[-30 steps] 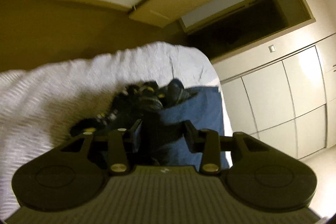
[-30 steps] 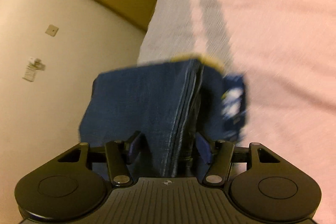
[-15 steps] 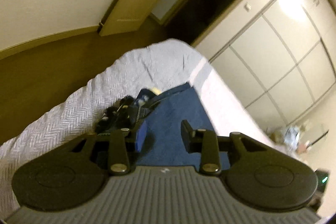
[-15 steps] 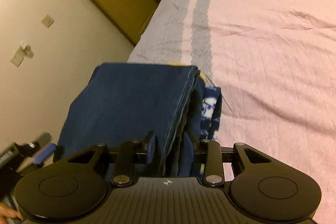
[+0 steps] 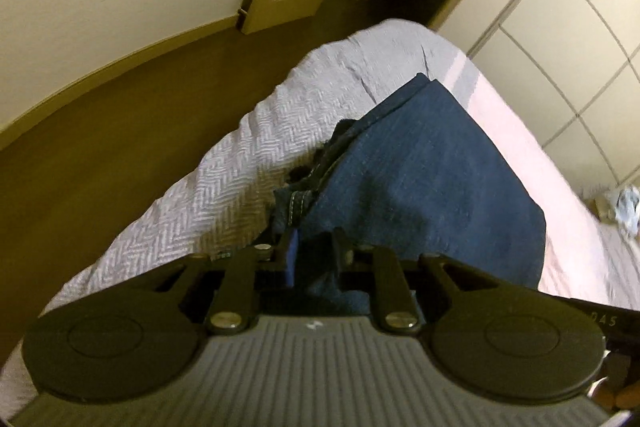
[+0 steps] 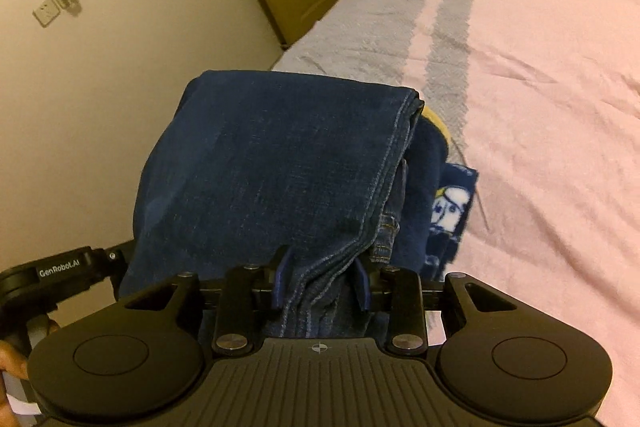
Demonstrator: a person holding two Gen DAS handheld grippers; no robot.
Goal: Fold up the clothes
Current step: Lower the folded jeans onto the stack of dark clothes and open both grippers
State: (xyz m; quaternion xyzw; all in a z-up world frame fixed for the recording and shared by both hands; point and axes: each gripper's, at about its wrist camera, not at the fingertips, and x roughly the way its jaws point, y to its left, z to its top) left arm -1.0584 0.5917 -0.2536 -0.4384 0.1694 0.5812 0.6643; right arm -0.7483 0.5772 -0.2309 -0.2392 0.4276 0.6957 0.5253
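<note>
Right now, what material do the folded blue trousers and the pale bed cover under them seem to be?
Folded blue trousers: probably denim, matte, with a faded twill surface and light contrast stitching along the seams. Pale bed cover: seems a woven textile, perhaps cotton, matte; a raised herringbone weave shows on the grey part, though the fibre cannot be told.

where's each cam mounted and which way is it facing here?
Left wrist: on the left gripper, looking down along its fingers at folded jeans on the bed, towards the floor and a door; the jaws are closing with denim between them; fingertips show bottom right.
Right wrist: on the right gripper, looking down at the jeans' seamed edge and a printed garment; jaws shut on denim; left gripper and a hand show at left.
Shared: jeans, bed, door.
</note>
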